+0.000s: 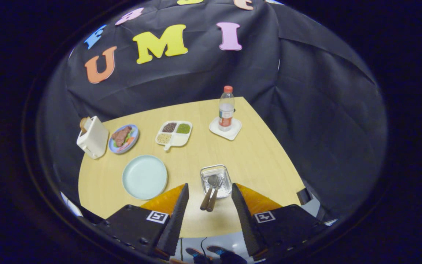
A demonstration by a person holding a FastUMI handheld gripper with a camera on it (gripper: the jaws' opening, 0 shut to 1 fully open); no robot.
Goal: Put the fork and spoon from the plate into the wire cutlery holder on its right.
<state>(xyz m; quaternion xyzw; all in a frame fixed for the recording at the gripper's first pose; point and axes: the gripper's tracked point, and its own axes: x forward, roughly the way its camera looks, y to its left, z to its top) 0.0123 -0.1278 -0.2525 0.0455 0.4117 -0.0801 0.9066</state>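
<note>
The wire cutlery holder [216, 180] stands on the wooden table [255, 157], just ahead of my fingers and between their lines. A spoon [211, 189] and a fork [216, 190] with wooden handles rest in it, heads down in the basket and handles leaning out toward me. The pale blue plate [144, 177] lies bare to the holder's left, ahead of my left finger. My gripper [210, 196] hovers above the table's near edge, open, with nothing between its fingers.
Farther back stand a cream toaster [92, 137] with bread, a small plate of food [123, 138], a divided dish [173, 132] of grains, and a water bottle [226, 109] on a white coaster. Shoes [211, 253] show on the floor below.
</note>
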